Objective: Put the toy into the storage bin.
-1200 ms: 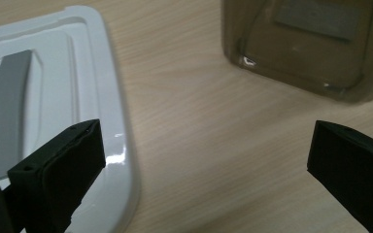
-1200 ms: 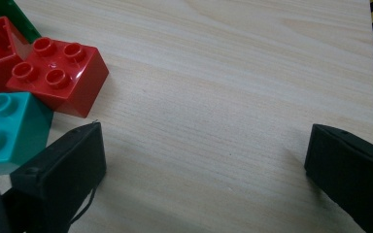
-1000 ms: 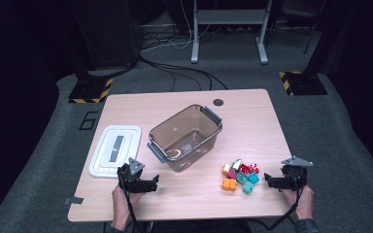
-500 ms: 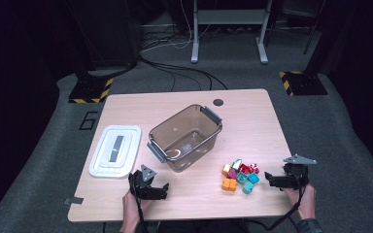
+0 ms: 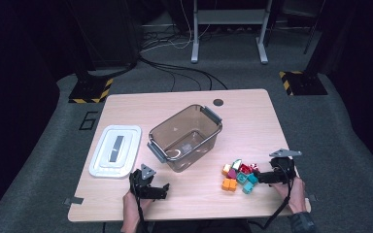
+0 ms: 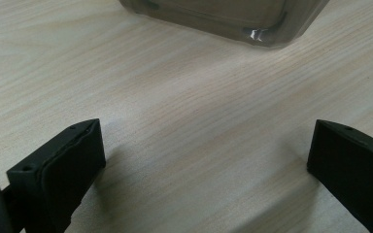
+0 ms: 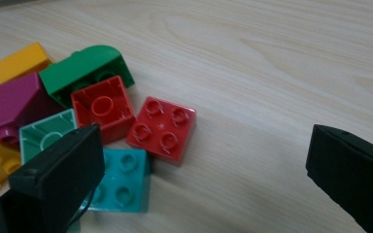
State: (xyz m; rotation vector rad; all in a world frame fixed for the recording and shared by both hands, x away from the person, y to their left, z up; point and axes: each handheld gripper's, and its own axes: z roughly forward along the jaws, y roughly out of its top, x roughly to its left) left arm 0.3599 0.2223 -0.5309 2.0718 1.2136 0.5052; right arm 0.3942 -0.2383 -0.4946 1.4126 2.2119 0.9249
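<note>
Right hand-held gripper (image 5: pixel 261 177) sat at four o'clock on the tabletop (image 5: pixel 252 126), beside the toy blocks (image 5: pixel 238 175); left hand-held gripper (image 5: pixel 161 190) at seven o'clock, below the bin (image 5: pixel 187 137). Left gripper view: jaws wide apart, empty. Right gripper view: jaws wide apart, empty, red block (image 7: pixel 161 129) at eleven o'clock.

We see a pale wood-grain surface (image 5: pixel 252 116) carrying a smoky brown see-through tub (image 5: pixel 187 138) and a white lid (image 5: pixel 115 150) with a grey centre strip. Our bricks are red (image 7: pixel 161 128), teal (image 7: pixel 121 180), green (image 7: pixel 85 70), magenta (image 7: pixel 12 102) and yellow-orange (image 7: pixel 22 60). The jaws are black, and yellow-and-black hazard stripes (image 5: pixel 90 91) mark the grey floor.
</note>
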